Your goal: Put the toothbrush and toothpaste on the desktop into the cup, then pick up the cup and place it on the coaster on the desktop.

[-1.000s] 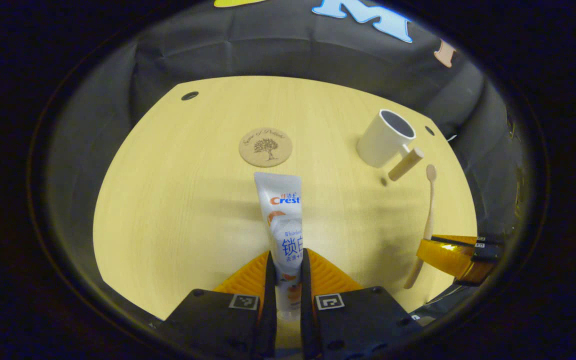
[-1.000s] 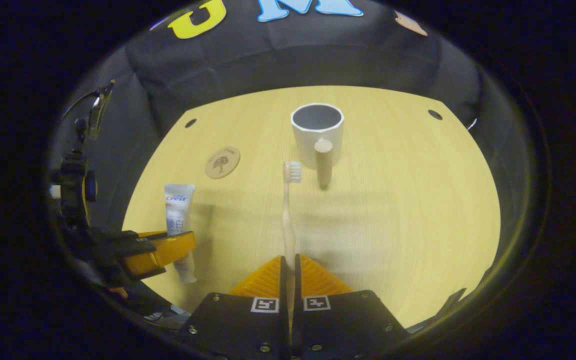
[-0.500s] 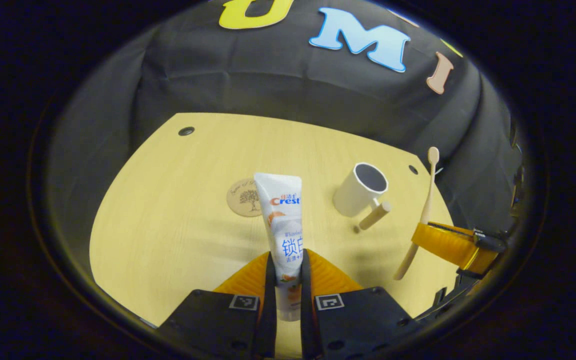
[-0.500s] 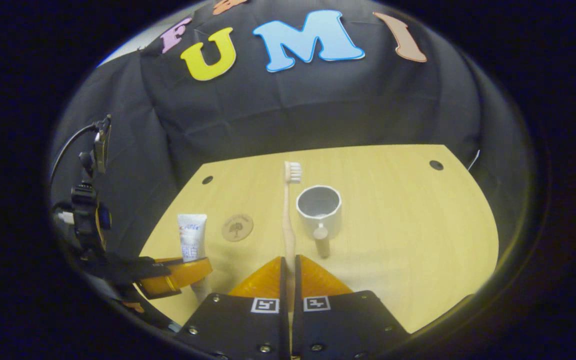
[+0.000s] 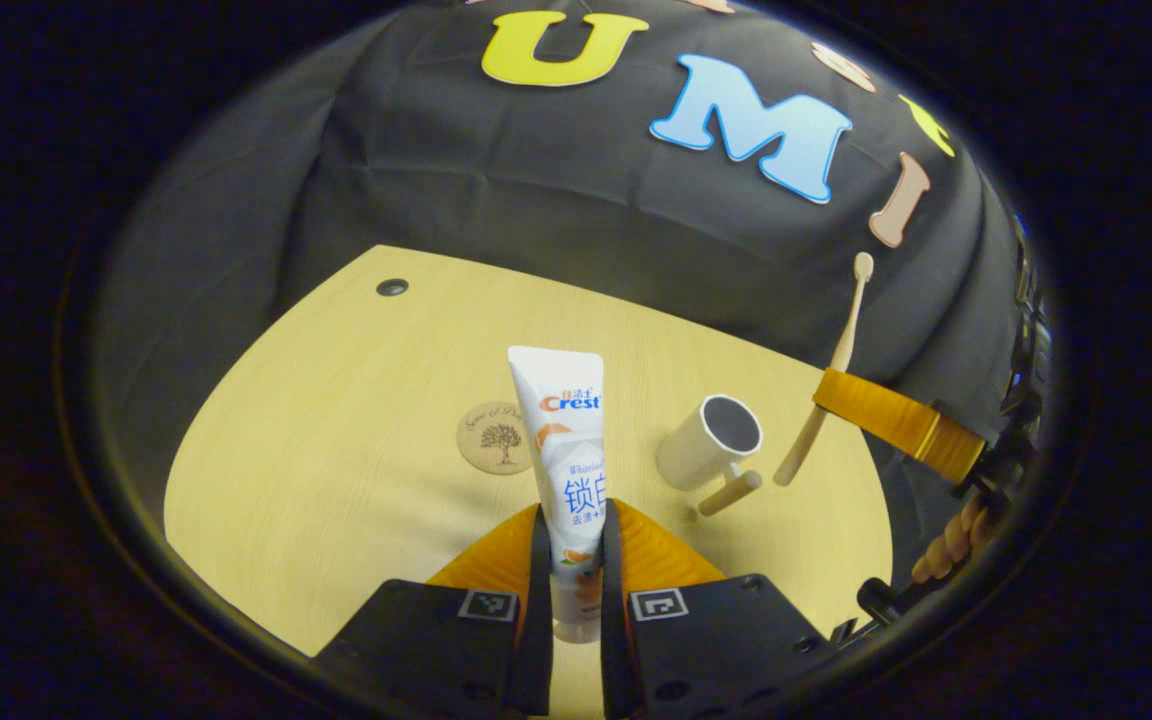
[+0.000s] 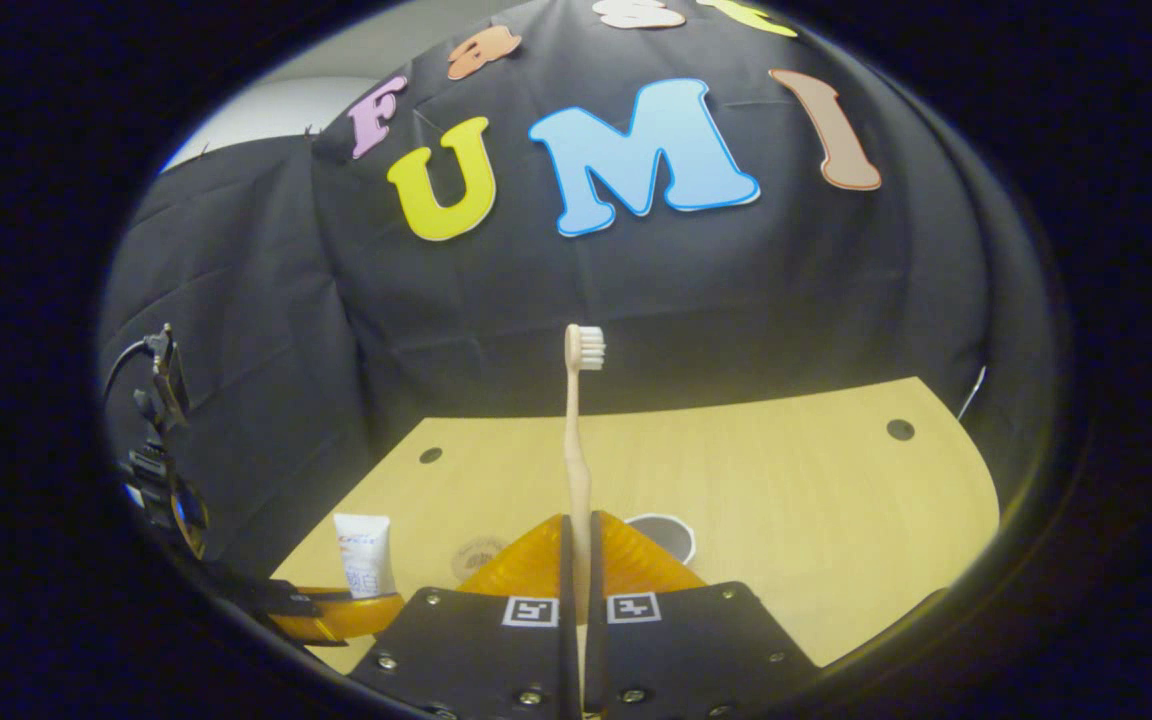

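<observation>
Wooden desktop (image 5: 336, 440) below; toothpaste (image 5: 564, 440) in left gripper (image 5: 572, 560); toothbrush (image 6: 576, 430) in right gripper (image 6: 577, 560)

Wall: black cloth (image 6: 636, 290), creased, hanging from 9 round to 3 o'clock behind the table.
Table: pale wood desktop (image 5: 336, 440), round holes near its far corners.
Light: dim, warm, soft shadows.

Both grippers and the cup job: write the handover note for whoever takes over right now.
Left gripper: shut on the toothpaste, held upright above the desk.
Right gripper: shut on the toothbrush, bristles up.
Cup: empty, standing on the desk, right of the coaster.
Done: both items picked up.
Left: drop both into the cup, then set the cup on the coaster.
</observation>
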A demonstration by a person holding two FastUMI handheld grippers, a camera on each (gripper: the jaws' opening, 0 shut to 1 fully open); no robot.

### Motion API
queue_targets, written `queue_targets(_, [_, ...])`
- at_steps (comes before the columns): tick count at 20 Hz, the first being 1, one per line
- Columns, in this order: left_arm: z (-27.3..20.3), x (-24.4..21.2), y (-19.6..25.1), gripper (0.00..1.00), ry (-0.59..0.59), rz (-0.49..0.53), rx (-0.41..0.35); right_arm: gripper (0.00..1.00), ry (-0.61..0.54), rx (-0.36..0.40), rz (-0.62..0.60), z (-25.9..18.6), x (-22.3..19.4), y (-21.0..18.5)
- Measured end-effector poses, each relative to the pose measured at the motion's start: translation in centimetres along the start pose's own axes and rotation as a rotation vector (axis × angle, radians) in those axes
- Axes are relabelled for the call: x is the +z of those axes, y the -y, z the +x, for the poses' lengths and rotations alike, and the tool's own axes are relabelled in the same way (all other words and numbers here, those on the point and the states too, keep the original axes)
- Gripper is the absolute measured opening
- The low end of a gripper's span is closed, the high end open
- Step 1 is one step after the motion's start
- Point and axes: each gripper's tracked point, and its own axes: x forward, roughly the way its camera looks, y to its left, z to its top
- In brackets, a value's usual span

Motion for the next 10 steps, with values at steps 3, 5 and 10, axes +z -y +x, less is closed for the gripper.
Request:
queue_targets(3, [-0.6,0.5,0.0,0.25,0.034,-0.008,0.013,0.03,0.021,-0.003,-0.015,1.6,0.8,0.5])
queue_targets(5, [-0.9,0.8,-0.2,0.27,0.052,-0.01,0.025,0.03,0.025,-0.008,-0.029,2.6,0.9,0.9])
queue_targets(10, [-1.6,1.4,0.0,0.27,0.079,-0.036,0.031,0.03,0.031,-0.027,-0.084,4.3,0.5,1.6])
